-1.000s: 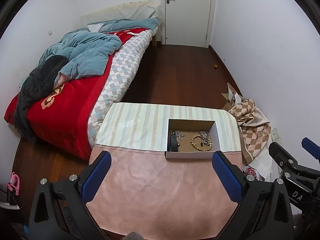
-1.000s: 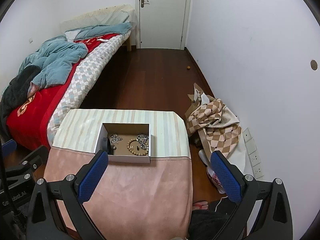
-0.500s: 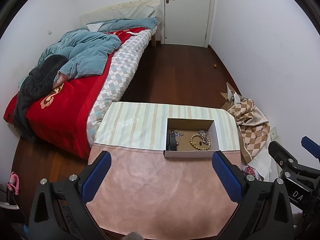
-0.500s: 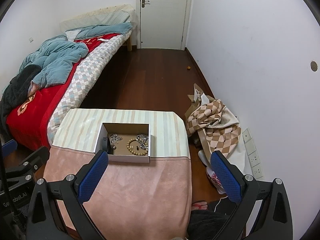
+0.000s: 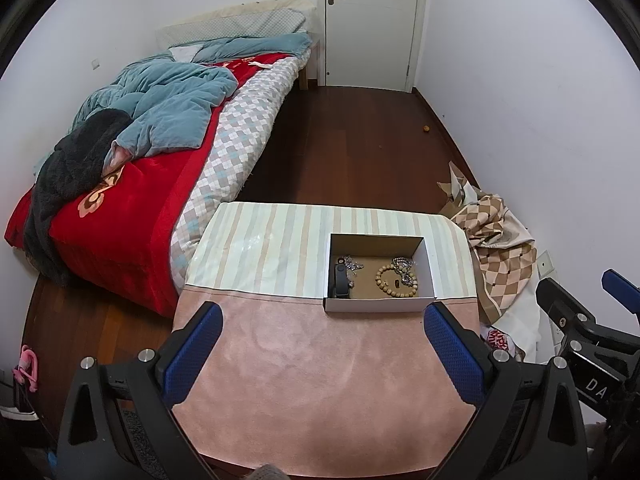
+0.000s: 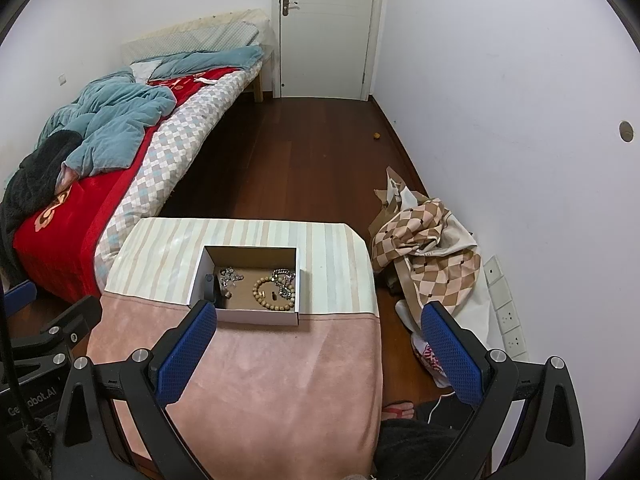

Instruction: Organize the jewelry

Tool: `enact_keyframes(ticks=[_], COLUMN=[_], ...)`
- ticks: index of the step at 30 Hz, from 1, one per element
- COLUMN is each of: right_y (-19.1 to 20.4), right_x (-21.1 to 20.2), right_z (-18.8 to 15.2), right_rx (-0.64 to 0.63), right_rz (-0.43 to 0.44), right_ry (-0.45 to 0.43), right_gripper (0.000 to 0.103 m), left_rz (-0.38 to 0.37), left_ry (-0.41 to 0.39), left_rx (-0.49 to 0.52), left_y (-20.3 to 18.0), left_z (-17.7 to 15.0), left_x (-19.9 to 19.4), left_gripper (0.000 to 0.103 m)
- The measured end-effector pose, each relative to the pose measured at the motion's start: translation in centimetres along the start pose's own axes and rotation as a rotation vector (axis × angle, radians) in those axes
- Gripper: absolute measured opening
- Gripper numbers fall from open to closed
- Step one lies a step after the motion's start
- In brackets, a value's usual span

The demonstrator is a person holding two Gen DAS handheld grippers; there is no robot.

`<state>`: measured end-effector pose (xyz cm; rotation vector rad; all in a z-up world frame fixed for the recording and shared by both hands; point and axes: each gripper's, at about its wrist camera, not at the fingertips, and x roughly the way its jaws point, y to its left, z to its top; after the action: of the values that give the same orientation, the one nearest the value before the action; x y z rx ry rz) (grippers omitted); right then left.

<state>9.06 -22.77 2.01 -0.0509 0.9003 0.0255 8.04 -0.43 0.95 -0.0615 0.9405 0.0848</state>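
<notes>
**Hovering Grippers, Jewelry Boxed**

Both the left gripper [image 5: 322, 346] and the right gripper [image 6: 316, 344] are held with fingers spread wide, nothing between them, above the pink cloth [image 5: 320, 380]. The open cardboard box [image 5: 378, 304] is set on the table's striped cloth [image 5: 272, 248], holding a bead bracelet [image 5: 386, 280], silver chains [image 5: 404, 266] and a black piece [image 5: 340, 280]. A bed [image 5: 132, 184] is seen to the left.

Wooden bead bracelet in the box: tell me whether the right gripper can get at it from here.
Probably yes. The right gripper is open and empty, the cardboard box has no lid, and the wooden bead bracelet lies exposed, though a silver chain overlaps its far side.
</notes>
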Motion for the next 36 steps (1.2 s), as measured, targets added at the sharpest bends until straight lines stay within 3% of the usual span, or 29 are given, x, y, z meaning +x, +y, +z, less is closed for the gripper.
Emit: enact_keyframes(ticks=[36], right_y=[-0.39], right_x=[-0.57], right_z=[0.03], right_rx=[-0.001], right_rz=[0.000], right_ry=[-0.004], right_gripper=[0.103], left_rz=[0.008], left_ry=[-0.012], left_rx=[0.001], left_y=[0.42], left_z=[0.09], left_x=[-0.39], left_gripper=[0.103])
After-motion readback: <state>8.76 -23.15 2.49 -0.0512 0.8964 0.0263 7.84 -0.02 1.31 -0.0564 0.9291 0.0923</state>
